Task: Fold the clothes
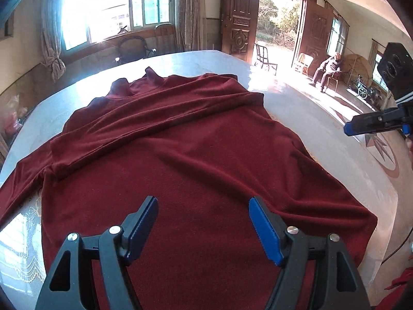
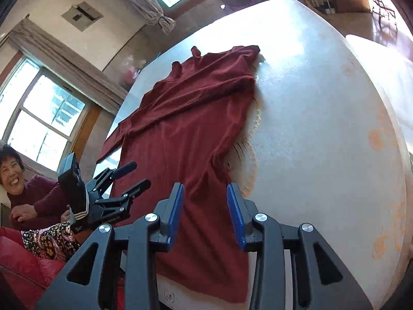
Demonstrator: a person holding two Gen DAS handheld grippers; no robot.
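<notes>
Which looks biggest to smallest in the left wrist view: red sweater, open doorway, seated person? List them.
1. Red sweater, though it lies nearest the camera.
2. Open doorway.
3. Seated person, farthest away.

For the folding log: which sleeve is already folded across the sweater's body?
The right-hand sleeve, lying diagonally over the maroon sweater; the left sleeve stays spread sideways on the table.

One dark red knit long-sleeved top [image 1: 196, 155] lies on one pale round table [image 1: 296, 103]. Two black two-finger grippers with blue pads are over its near edge: left [image 1: 204, 201], right [image 2: 205, 188].
</notes>
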